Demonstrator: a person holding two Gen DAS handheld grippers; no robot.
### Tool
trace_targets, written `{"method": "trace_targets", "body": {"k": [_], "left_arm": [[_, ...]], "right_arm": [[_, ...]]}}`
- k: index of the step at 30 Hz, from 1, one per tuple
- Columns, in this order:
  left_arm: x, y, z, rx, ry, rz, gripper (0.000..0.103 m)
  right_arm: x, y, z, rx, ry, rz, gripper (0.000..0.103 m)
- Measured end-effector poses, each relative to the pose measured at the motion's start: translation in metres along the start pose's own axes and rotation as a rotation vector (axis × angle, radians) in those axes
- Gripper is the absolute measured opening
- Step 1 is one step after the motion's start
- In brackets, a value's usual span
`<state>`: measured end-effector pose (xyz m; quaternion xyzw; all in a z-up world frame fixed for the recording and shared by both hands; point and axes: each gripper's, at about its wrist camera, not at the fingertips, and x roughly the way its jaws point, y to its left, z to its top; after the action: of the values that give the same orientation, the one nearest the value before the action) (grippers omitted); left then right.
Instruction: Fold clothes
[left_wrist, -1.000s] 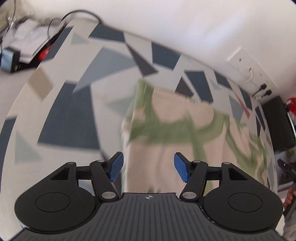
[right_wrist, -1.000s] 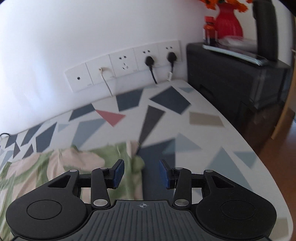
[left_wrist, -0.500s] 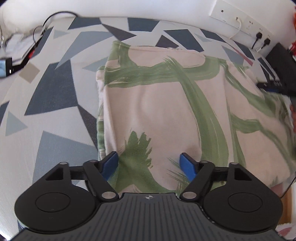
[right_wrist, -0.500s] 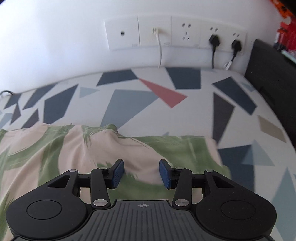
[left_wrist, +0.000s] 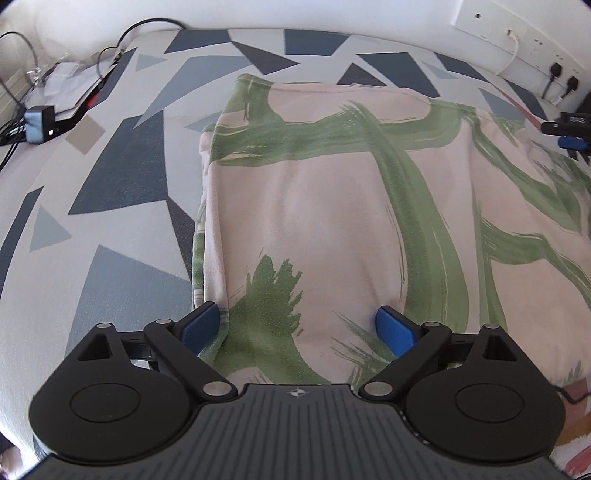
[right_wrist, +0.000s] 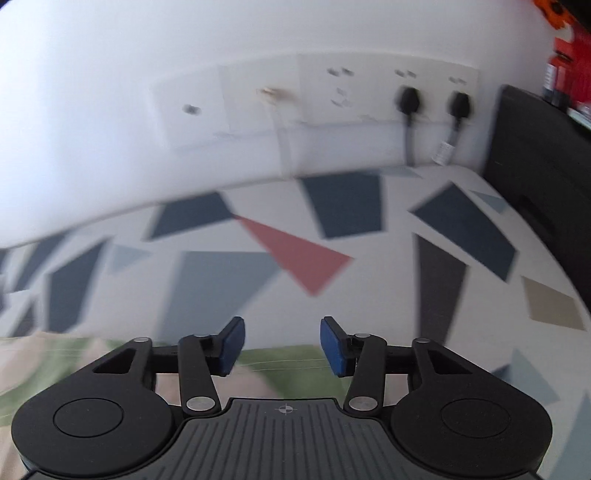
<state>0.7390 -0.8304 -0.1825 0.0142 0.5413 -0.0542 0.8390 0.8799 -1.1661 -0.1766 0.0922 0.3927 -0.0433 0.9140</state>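
Surface: geometric-print sheet (left_wrist: 122, 177), folded green-pink garment (left_wrist: 332, 206) on it
Left gripper (left_wrist: 299, 328): jaws opening wide, over garment
Right gripper (right_wrist: 282, 345): jaws opening, nothing gripped

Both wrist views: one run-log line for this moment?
task: fold clothes | left gripper: jaws opening, above folded garment | right gripper: jaws opening, nothing between, at garment's edge | surface: patterned sheet

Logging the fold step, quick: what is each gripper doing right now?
Left gripper: jaws opening wide over the near edge of the green-and-cream garment, nothing gripped.
Right gripper: jaws opening above the garment's edge, holding nothing.
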Motion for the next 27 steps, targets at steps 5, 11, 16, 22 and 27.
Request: {"method": "trace_targets", "body": {"k": [5,11,16,22,27], "left_arm": [[0.003,-0.007,0.004,-0.044,0.02,0.05,0.097],[0.003,-0.006,0.005,-0.068,0.035,0.057,0.097],[0.003,-0.006,0.007,-0.085,0.05,0.062,0.097],[-0.013,0.008,0.006,-0.136,0.002,0.007,0.092],[-0.065,0.044,-0.008,-0.221,-0.134,-0.115,0.091]], "right_arm": [[0.018,0.035,-0.024,-0.25,0.032,0.053,0.056],[0.042,-0.009,0.006,-0.024,0.0,-0.072,0.046],[0.009,-0.043,0.008,0.117,0.003,0.008,0.068],[-0.064,-0.078,-0.023,0.186,0.007,0.041,0.077],[-0.139,-0.105,-0.056,0.293,-0.03,-0.007,0.077]]}}
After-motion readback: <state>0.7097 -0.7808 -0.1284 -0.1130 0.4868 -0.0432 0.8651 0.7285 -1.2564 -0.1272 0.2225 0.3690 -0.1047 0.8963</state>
